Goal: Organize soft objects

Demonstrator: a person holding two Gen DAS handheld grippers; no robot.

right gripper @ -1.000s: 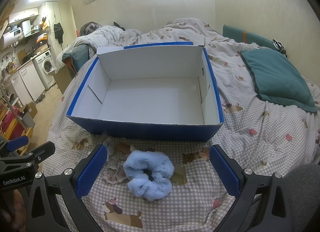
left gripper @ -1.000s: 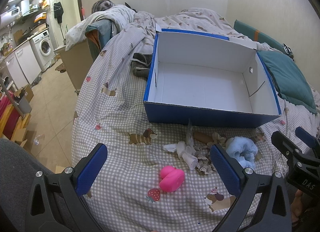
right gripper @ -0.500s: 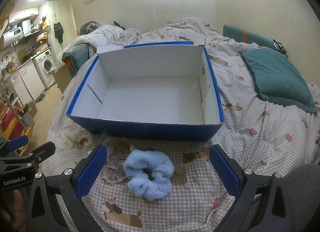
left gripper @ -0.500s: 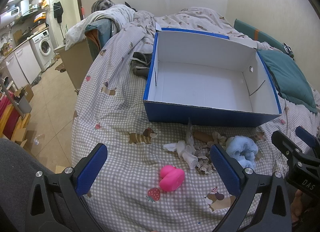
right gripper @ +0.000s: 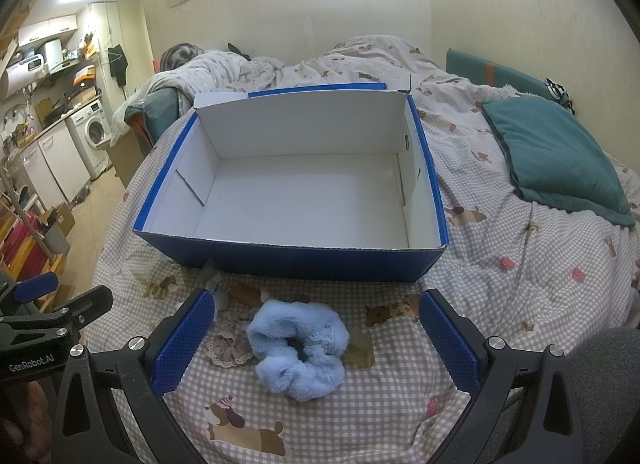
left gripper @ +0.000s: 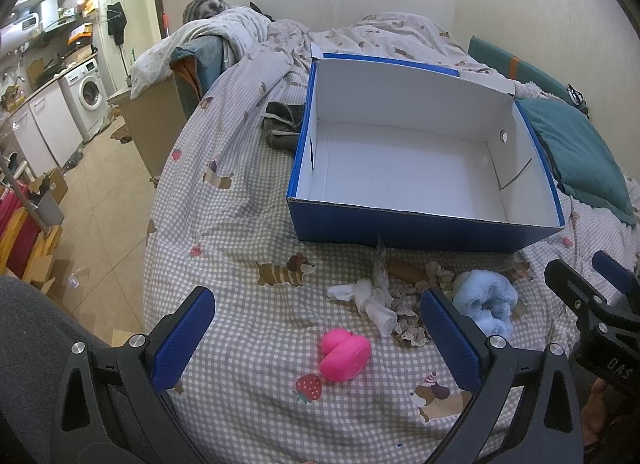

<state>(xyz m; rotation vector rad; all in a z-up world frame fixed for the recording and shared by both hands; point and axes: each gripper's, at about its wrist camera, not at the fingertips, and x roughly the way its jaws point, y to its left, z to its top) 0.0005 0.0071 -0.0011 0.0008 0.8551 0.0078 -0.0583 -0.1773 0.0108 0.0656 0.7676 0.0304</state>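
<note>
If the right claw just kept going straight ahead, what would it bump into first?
Probably the fluffy blue scrunchie, lying right between the open right claw's fingers. Past it stands the blue box. Depth is hard to judge.

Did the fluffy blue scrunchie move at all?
No. The blue scrunchie lies in the same spot in front of the blue box, with both claws open.

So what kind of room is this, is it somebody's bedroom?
Probably a small one-room flat: the blue box sits on a bed with a teal pillow, and a washing machine and kitchen counter stand just beyond it.
</note>
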